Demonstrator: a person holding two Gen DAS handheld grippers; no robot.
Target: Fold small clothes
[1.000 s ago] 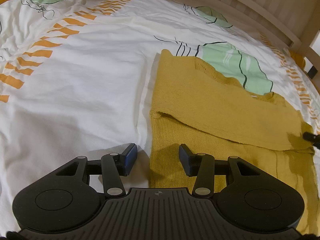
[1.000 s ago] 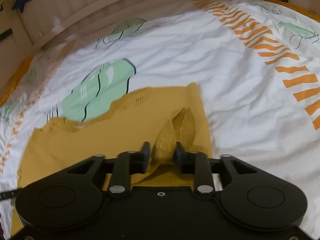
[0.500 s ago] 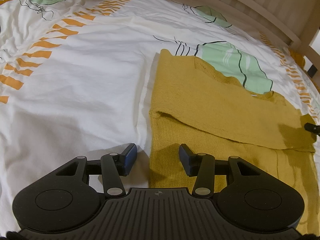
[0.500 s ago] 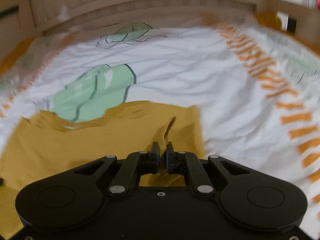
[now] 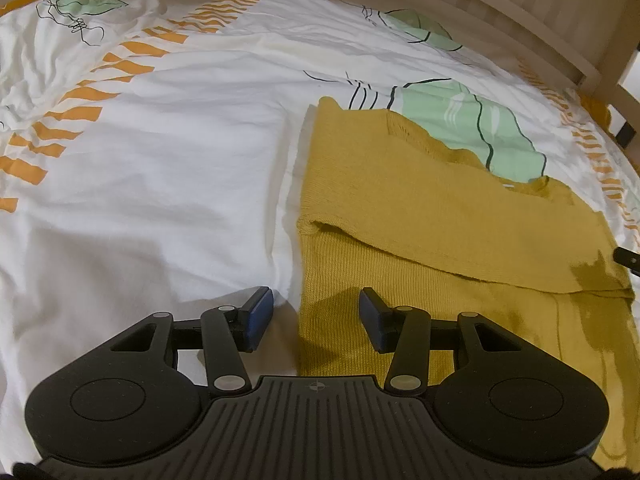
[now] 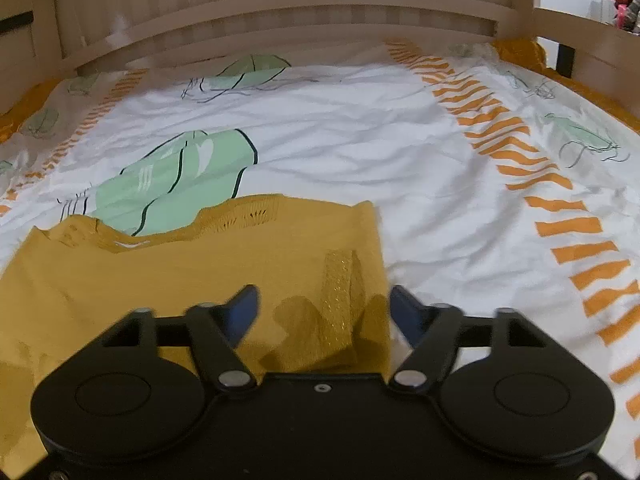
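A mustard-yellow knitted garment (image 5: 432, 216) lies flat on the bed, with one part folded across its body. My left gripper (image 5: 316, 316) is open and empty, its jaws straddling the garment's near left edge. My right gripper (image 6: 324, 312) is open, low over the garment's (image 6: 208, 264) right side, where a small sparkly fold (image 6: 340, 280) sits between its fingers. A tip of the right gripper (image 5: 626, 258) shows at the right edge of the left wrist view.
The bed cover (image 5: 168, 168) is white with orange stripes and green leaf prints. A wooden slatted bed rail (image 6: 288, 12) runs along the far side. Another rail (image 5: 560, 20) stands at the right in the left wrist view.
My right gripper was shut on a pinch of the yellow garment and has opened and let it drop flat. The left gripper has stayed still and open.
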